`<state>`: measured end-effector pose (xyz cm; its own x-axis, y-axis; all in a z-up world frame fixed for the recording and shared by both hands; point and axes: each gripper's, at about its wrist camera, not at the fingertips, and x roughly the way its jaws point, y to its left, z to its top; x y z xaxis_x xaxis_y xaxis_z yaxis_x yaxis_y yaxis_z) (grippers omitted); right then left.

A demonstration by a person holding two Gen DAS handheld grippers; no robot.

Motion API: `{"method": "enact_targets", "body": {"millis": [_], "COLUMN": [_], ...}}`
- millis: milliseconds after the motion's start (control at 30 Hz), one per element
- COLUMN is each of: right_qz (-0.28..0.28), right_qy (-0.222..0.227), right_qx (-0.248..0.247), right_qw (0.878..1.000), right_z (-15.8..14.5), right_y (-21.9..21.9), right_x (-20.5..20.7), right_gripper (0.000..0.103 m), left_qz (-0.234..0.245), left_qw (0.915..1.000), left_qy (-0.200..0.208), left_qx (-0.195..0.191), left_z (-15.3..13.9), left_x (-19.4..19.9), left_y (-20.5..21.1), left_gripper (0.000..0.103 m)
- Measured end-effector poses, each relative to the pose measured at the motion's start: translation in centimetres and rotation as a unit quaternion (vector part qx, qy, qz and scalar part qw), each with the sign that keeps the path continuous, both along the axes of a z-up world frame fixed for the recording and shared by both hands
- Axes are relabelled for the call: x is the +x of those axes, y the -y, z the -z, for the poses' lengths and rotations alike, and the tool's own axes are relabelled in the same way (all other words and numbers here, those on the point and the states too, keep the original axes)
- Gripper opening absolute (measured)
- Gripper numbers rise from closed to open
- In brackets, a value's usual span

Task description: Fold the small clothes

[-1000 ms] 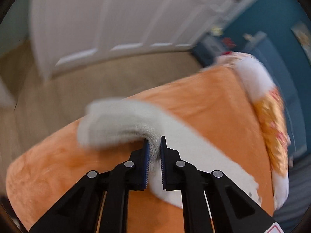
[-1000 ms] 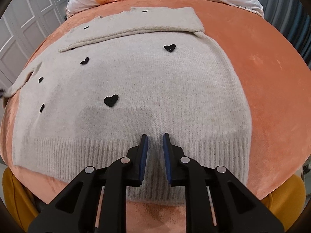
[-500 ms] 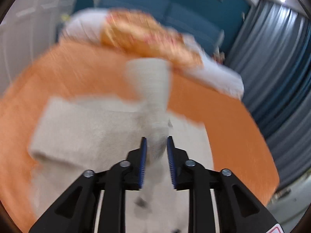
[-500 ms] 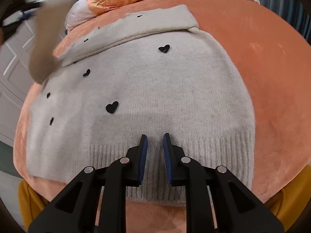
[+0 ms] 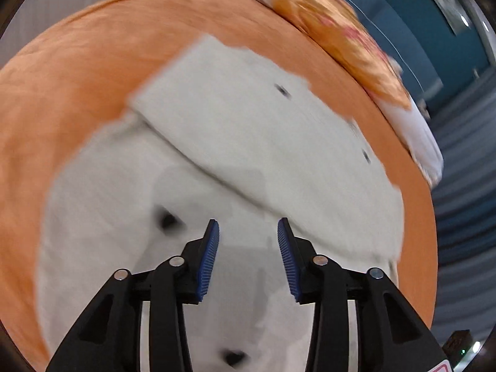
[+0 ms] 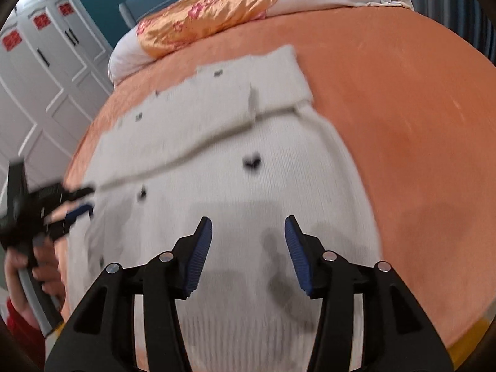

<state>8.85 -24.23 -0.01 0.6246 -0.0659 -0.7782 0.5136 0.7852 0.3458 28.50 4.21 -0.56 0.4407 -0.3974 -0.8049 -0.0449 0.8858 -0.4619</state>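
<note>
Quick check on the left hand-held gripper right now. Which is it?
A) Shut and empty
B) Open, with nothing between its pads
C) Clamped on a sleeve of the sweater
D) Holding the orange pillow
B: the left hand-held gripper has its blue pads spread wide apart above the cream sweater, with only the knit lying flat on the orange bedspread showing through the gap.
</note>
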Motion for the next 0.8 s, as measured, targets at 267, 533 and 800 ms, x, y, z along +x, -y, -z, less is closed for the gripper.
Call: {"method": "enact_targets", "body": {"millis": [267, 533, 800], "right_qz": [0.029, -0.039, -0.02], "right_qy": [-0.024, 0.047, 0.192], "right_qx": [0.023, -0.048, -0.038], "right_qw": [0.999, 0.997, 0.98], "right_z": [1.5, -5.0, -12.8], "right_y": [3.9, 2.1, 6.1], "right_x": [7.7, 12.9, 10.9], "right_gripper": [0.055, 0.0, 0.003], "left_qz": [-0.078, -0.087, -0.087], "left_qw": [0.9958, 0.9961, 0.9907], "left_qy": [-0.035, 0.001, 0.104], "left_qx": [-0.033, -0.019, 0.013], "left_z": [2.3, 0.7, -4.4], "left_x": [4.3, 6.7, 6.1], "left_y": [-5.4, -6.2, -5.2], "left_gripper": [0.044, 0.003, 0.0]}}
